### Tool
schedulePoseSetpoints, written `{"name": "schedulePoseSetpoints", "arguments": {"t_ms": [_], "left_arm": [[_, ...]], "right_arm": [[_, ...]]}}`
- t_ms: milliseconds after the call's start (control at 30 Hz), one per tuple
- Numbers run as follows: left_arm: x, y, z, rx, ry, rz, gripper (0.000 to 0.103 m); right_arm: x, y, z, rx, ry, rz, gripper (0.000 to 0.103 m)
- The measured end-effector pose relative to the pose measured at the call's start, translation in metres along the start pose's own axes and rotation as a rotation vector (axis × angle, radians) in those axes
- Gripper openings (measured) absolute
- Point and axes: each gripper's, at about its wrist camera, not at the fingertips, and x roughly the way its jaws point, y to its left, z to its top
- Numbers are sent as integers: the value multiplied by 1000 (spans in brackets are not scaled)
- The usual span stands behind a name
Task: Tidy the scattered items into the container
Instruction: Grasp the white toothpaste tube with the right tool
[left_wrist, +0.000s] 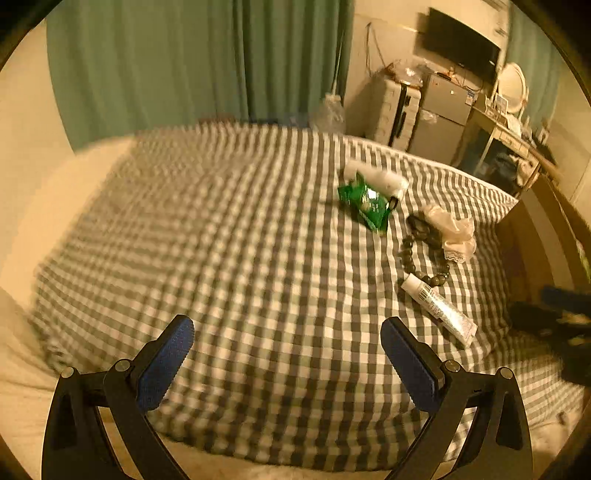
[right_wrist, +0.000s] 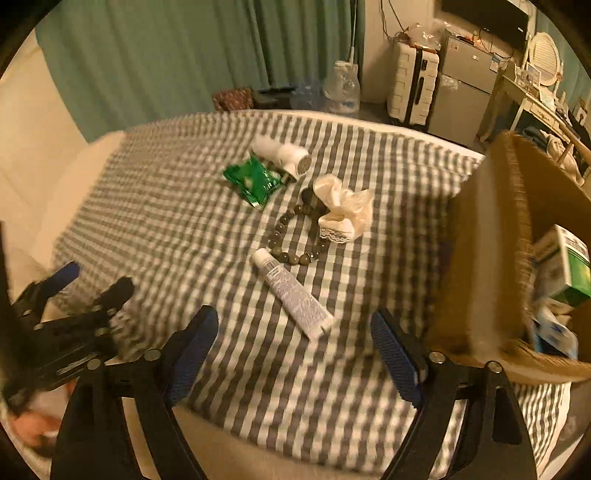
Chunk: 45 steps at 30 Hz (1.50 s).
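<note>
Several items lie on a grey-checked bedspread (right_wrist: 184, 229): a green packet (right_wrist: 253, 179) against a white cylinder (right_wrist: 282, 157), a dark bead bracelet (right_wrist: 291, 236), a cream lace scrunchie (right_wrist: 341, 210) and a white tube (right_wrist: 291, 293). A woven basket (right_wrist: 487, 258) at the right holds boxes (right_wrist: 569, 266). My right gripper (right_wrist: 294, 314) hovers open just short of the tube's near end, touching nothing. My left gripper (left_wrist: 286, 323) is open over bare cloth, with the tube (left_wrist: 439, 308), bracelet (left_wrist: 424, 254), scrunchie (left_wrist: 454, 232) and packet (left_wrist: 364, 203) off to its right.
Green curtains (left_wrist: 184, 66) hang behind the bed. Beyond its far edge stand a clear water jug (right_wrist: 341, 90), a white suitcase (right_wrist: 412, 88), a small fridge (right_wrist: 465, 92) and a cluttered desk (right_wrist: 535, 103). A pale sheet (left_wrist: 22, 369) borders the spread on the left.
</note>
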Motion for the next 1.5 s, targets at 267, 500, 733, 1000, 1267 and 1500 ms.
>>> {"name": "schedulePoseSetpoints", "arguments": {"t_ms": [267, 500, 733, 1000, 1267, 1500], "left_arm": [[46, -1, 4, -18, 98, -62, 103], [60, -4, -2, 8, 144, -69, 103], [52, -25, -2, 93, 122, -43, 103], [52, -94, 22, 257, 61, -58, 103], [114, -164, 33, 383, 84, -92, 103], [132, -158, 47, 319, 71, -212, 37]], "right_arm": [[97, 14, 8, -32, 150, -27, 68], [128, 7, 10, -34, 205, -63, 58], [95, -1, 10, -46, 185, -60, 24], [58, -53, 36, 79, 94, -73, 24], [23, -83, 60, 165, -7, -32, 24], [35, -86, 61, 185, 2, 7, 24]]}}
